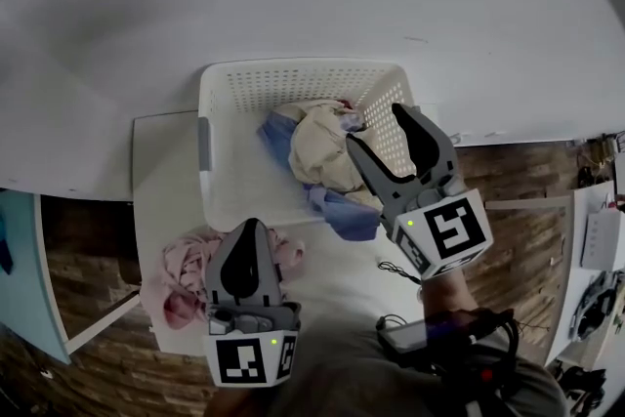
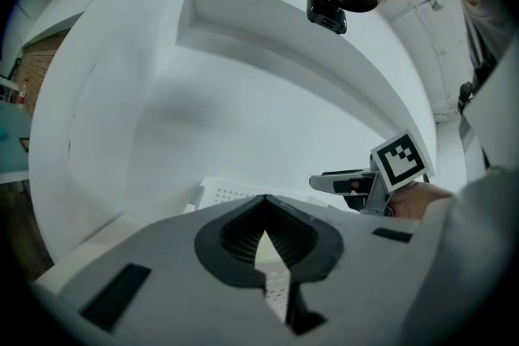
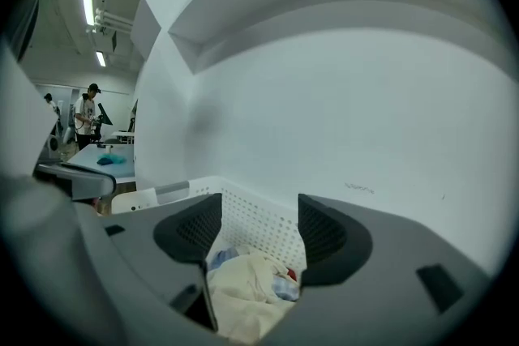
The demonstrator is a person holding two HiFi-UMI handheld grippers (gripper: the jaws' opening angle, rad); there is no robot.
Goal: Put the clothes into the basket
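Basket (image 1: pixel 229 93) stands on the table (image 1: pixel 161 166) against the wall. Inside it: a cream garment (image 1: pixel 327 146) and a blue garment (image 1: pixel 344 215), the latter spilling over the near rim. A pink garment (image 1: pixel 176 283) lies on the table, outside, just beside the basket's near left corner.

Right gripper (image 1: pixel 376 127): jaws wide, above the cream pile, nothing pressed between the pads. Left gripper (image 1: pixel 248 229): jaws together at the tips, empty, over the pink garment's right edge.

Judgement on the step in hand: the pink garment is what remains, and the left gripper is placed for it.
- Open the jaws before lowering; shut, they would only push the cloth.
- Aim at a raised fold in the bunch, not the flat edge, so that the pads bite through several layers.
- Lift clear of the rim before crossing, and release well inside.
- The blue overhang may need a nudge inward from the right gripper.

Views compared:
- The head view alone shows the pink garment and the blue overhang.
- The left gripper view confirms the tips meet (image 2: pixel 263 202); past them are only basket wall and the right gripper (image 2: pixel 324 182), no clothes.
- The right gripper view (image 3: pixel 259 223) looks into the basket (image 3: pixel 195 186): cream garment (image 3: pixel 243 288) below the gap, untouched.
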